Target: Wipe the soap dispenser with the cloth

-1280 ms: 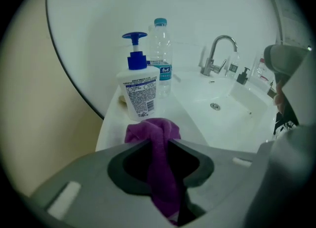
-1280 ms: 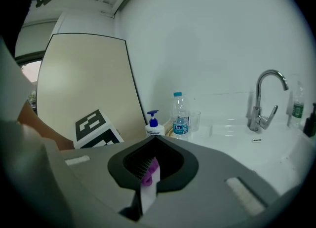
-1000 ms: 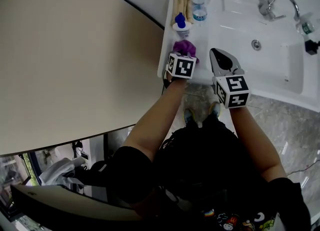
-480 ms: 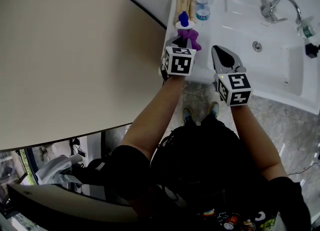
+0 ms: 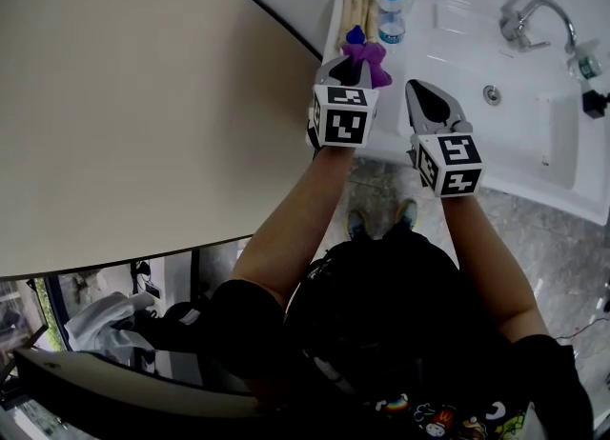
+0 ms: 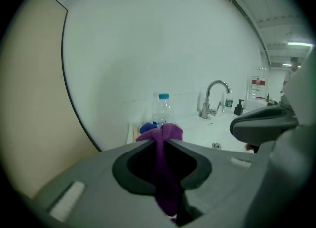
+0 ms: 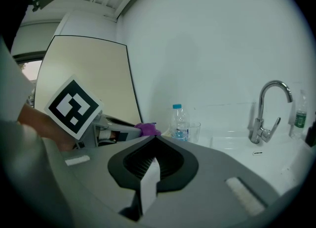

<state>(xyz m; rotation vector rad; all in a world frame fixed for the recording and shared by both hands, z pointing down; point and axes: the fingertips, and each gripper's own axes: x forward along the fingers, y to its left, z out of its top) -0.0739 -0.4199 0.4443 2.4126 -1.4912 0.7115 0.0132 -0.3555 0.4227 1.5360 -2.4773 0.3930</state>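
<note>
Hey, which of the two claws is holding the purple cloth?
The left claw, shut on the purple cloth near the blue-topped soap dispenser; the right claw is shut with nothing in it.

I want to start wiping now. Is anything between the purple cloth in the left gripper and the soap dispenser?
Nothing visible. The cloth, pinched in the left gripper, sits right before the blue-topped soap dispenser; the water bottle stands off to its side.
</note>
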